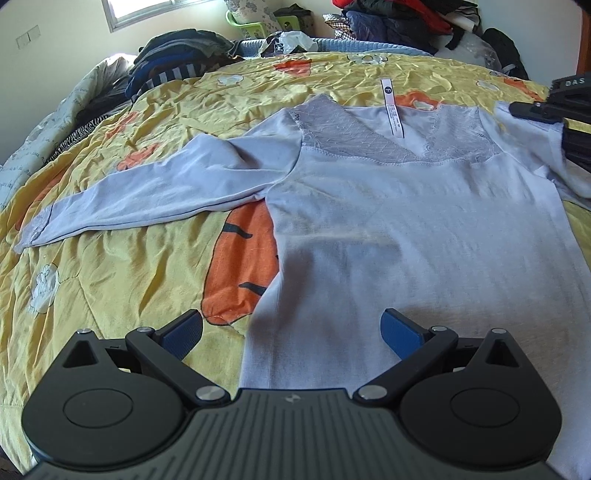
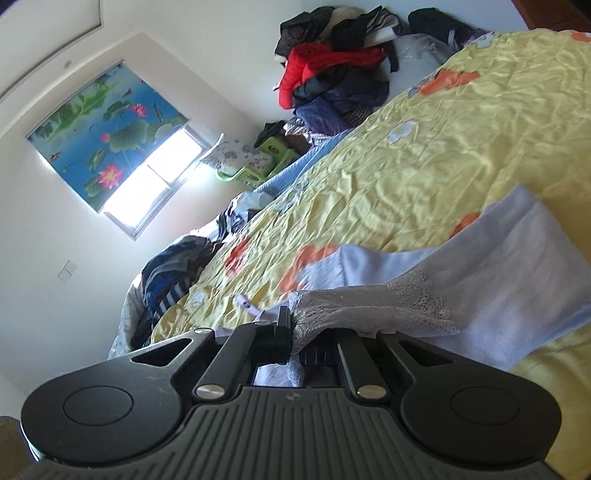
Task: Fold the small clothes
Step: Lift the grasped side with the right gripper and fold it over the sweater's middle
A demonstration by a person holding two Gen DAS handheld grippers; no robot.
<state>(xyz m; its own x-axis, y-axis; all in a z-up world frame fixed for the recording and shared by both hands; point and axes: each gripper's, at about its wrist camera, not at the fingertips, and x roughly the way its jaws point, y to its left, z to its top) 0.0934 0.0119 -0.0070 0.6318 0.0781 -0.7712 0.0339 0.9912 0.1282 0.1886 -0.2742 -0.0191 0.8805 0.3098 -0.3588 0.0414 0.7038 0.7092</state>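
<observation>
A pale lilac long-sleeved top (image 1: pixel 406 229) with lace shoulders lies flat on a yellow quilt (image 1: pixel 122 266); its white label (image 1: pixel 392 110) points to the far side. Its left sleeve (image 1: pixel 147 192) stretches out to the left. My left gripper (image 1: pixel 291 328) is open, low over the top's lower left hem, holding nothing. My right gripper (image 2: pixel 295 328) is shut on the lace shoulder (image 2: pixel 369 306) of the top and lifts it off the quilt, with the right sleeve (image 2: pixel 517 266) hanging from it. The right gripper also shows at the right edge of the left wrist view (image 1: pixel 554 110).
Piles of dark clothes (image 1: pixel 173 55) lie at the far left of the bed and more (image 1: pixel 399 22) at the far right. A green basket (image 1: pixel 255 26) stands behind the bed. A window with a lotus blind (image 2: pixel 110 136) is on the wall.
</observation>
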